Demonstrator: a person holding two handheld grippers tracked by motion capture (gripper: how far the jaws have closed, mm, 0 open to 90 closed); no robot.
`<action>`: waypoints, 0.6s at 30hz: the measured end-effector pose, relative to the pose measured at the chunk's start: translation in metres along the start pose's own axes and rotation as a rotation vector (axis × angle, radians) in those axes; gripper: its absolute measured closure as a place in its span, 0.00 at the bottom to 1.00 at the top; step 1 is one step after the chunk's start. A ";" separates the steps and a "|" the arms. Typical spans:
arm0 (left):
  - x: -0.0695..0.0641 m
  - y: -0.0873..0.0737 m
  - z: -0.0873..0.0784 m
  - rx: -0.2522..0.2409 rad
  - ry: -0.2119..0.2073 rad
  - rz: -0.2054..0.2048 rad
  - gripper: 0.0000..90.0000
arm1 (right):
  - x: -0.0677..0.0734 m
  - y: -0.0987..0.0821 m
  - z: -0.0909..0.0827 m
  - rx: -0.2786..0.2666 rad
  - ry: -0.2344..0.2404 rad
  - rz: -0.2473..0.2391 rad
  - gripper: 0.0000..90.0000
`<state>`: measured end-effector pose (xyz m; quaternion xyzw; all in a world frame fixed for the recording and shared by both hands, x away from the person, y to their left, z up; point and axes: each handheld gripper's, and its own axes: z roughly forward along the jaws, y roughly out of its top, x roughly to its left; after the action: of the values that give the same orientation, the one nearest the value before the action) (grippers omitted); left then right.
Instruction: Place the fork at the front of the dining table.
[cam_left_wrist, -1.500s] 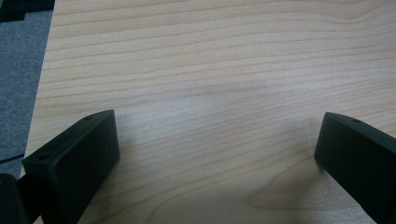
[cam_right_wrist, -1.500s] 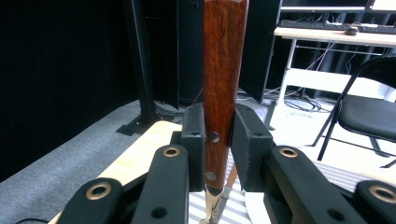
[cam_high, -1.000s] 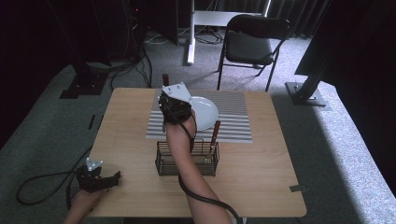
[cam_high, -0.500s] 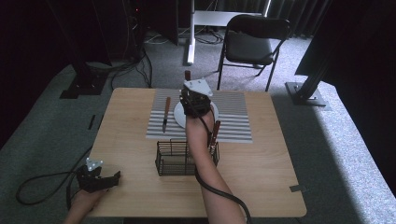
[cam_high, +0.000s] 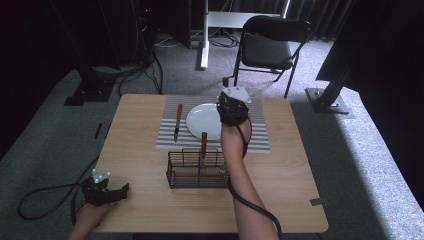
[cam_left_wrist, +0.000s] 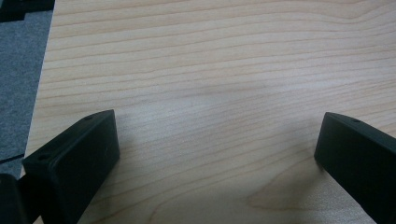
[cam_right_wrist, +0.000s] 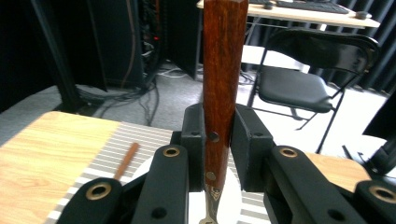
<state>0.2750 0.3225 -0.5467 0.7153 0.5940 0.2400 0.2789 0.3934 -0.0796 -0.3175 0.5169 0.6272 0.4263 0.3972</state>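
My right gripper (cam_high: 230, 103) hovers over the right side of the white plate (cam_high: 200, 121) on the striped placemat (cam_high: 255, 137). It is shut on a wooden-handled utensil (cam_right_wrist: 223, 70) that stands upright between its jaws (cam_right_wrist: 218, 135), with the handle tip (cam_high: 226, 81) poking up. A wooden-handled knife (cam_high: 178, 122) lies on the mat left of the plate. Another wooden handle (cam_high: 204, 141) sticks up from the black wire basket (cam_high: 197, 169). My left gripper (cam_high: 106, 190) rests near the table's front left corner, open over bare wood (cam_left_wrist: 217, 149).
The wooden table (cam_high: 290, 185) has bare room to the right and left of the basket. A black folding chair (cam_high: 270, 45) stands beyond the far edge, with dark stands and cables on the carpet around it. A cable trails from the left gripper off the table.
My right gripper has carried the upright utensil to the right, from left of the plate to its right side. The knife on the mat has come into view. The left gripper stayed put.
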 end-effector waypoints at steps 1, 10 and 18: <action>0.000 0.000 0.000 0.000 0.000 0.000 0.00 | -0.004 -0.001 0.000 0.004 -0.005 0.004 0.84; 0.000 0.000 0.000 0.002 0.000 0.003 0.00 | -0.041 -0.015 0.004 0.041 -0.063 0.019 0.84; -0.001 0.000 0.000 0.003 0.007 -0.005 0.00 | -0.067 -0.030 0.011 0.081 -0.087 0.033 0.84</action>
<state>0.2750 0.3220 -0.5465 0.7133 0.5972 0.2411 0.2765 0.4045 -0.1473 -0.3456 0.5608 0.6176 0.3842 0.3956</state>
